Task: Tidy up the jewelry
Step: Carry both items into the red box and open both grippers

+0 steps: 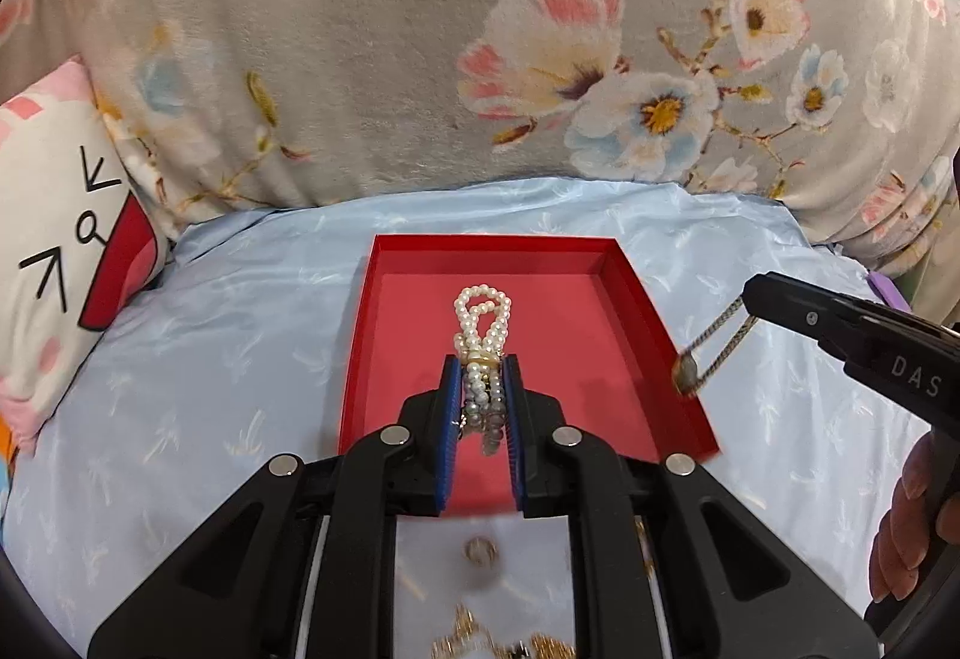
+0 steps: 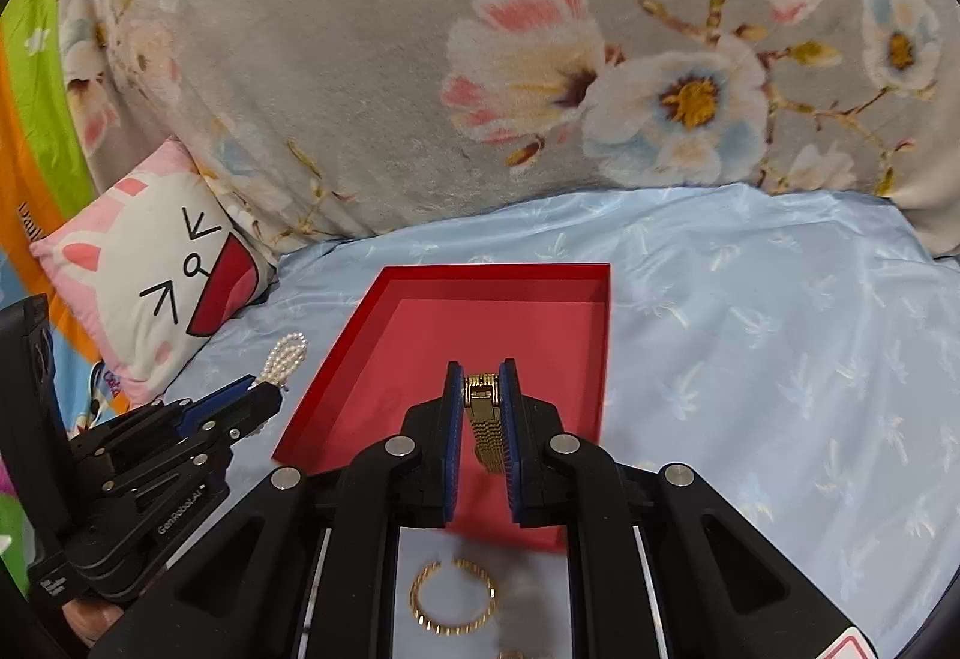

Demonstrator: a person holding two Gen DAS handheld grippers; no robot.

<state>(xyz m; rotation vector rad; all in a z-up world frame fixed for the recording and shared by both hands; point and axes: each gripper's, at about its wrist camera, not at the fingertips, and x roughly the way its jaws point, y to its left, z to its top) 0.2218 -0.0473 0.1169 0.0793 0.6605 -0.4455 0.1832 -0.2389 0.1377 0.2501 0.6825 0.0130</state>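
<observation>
Plainly, the greatest risk is judged to lie with the shallow red rectangular cardboard tray [image 1: 606, 359], which rests on a soft pale-blue satin quilt [image 1: 240, 359]: if a piece is let go beyond the low wall ahead of either claw, it could slide off across the slick fabric or sink into a fold. A lesser risk is seen in the looped white-and-grey pearl strand [image 1: 483, 335], pinched between the pads of the left gripper [image 1: 483, 377]; its free loops hang forward of the fingertips and could catch on the tray rim or slip out unevenly. The gold mesh watch band [image 2: 485, 419] is clamped edge-on in the right gripper [image 2: 483, 389], and being thin and smooth, it might twist or drop early. Smaller still, a gold open bangle [image 2: 453, 599] lies on the quilt beneath the right claw, outside the tray, and could be nudged aside.

Both grippers are held pointing downward and forward over the tray, side by side, the right one's tip just past the tray's right wall in the left view.
</observation>
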